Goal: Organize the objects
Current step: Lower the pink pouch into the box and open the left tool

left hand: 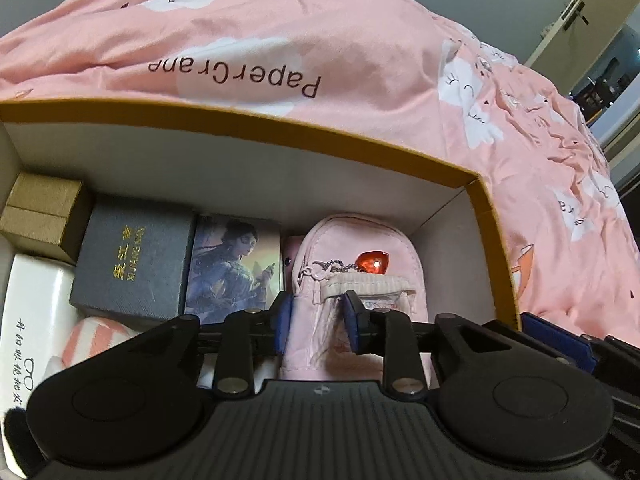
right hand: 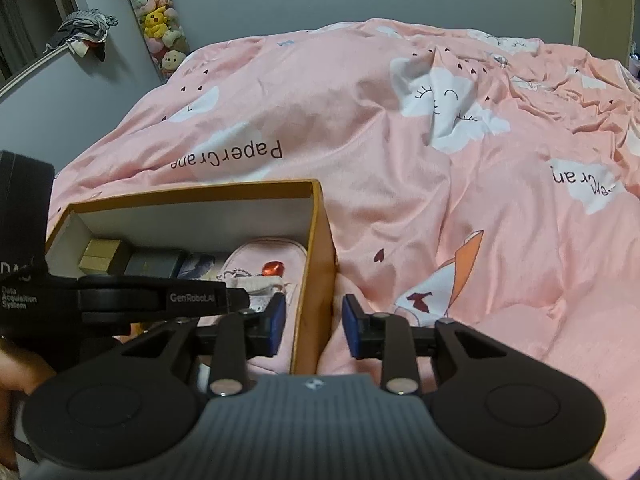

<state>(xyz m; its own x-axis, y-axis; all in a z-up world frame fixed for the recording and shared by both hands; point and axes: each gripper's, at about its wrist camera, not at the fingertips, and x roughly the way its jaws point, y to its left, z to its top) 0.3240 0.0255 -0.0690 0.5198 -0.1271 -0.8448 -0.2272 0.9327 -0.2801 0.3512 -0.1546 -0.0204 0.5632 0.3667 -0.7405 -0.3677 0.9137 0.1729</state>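
An orange-rimmed cardboard box [left hand: 280, 120] with white walls lies on the bed. Inside it, on the right, is a pink zip pouch [left hand: 360, 240] with a red heart charm [left hand: 372, 262]. My left gripper [left hand: 318, 320] reaches down into the box. Its blue pads stand apart, and the pouch's left part lies loosely between them. In the right wrist view, my right gripper [right hand: 314, 324] straddles the right wall of the box [right hand: 316, 280], with a small gap at each pad. The pouch [right hand: 264, 252] shows there too.
Beside the pouch stand an illustrated card box [left hand: 232, 268], a dark grey box [left hand: 132, 264], two gold boxes [left hand: 40, 216] and a white item [left hand: 32, 300]. Pink bedding [right hand: 400, 160] surrounds the box. A tube of plush toys [right hand: 160, 20] stands by the far wall.
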